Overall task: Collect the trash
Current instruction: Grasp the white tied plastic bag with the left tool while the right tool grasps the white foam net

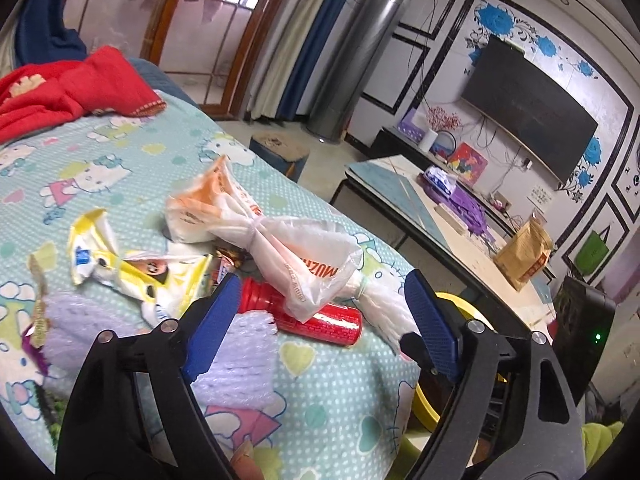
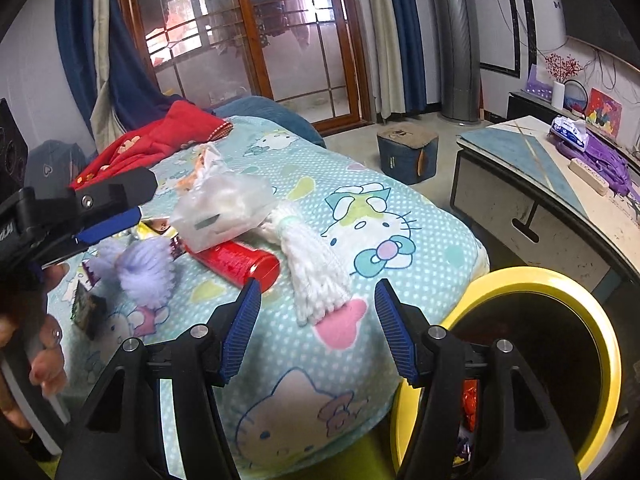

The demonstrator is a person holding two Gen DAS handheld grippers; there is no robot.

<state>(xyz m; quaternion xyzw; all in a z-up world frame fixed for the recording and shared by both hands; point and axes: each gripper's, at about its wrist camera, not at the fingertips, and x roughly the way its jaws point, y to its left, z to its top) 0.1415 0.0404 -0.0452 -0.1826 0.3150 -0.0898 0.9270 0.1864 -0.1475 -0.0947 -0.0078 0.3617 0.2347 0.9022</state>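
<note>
The right gripper [image 2: 318, 320] hangs with its jaws spread wide and nothing between them, above the edge of the patterned bedspread [image 2: 420, 216], fingers pointing toward the heap of trash. Just right of it, off the bed's corner, stands a yellow-rimmed bin [image 2: 600, 320]; inside the bin a few bright wrappers, orange and purple, show low against its dark lining. The left gripper [image 1: 316, 320] is likewise wide open and empty, poised over the heap, with one red can [image 1: 320, 318] lying on its side between the blue pads. Resting across that can is one knotted clear plastic bag [image 1: 280, 240]. One white foam net [image 1: 384, 312] lies beside the can toward the bin, one purple foam net [image 1: 236, 360] away from it, and one yellow wrapper [image 1: 120, 268] beyond.
</note>
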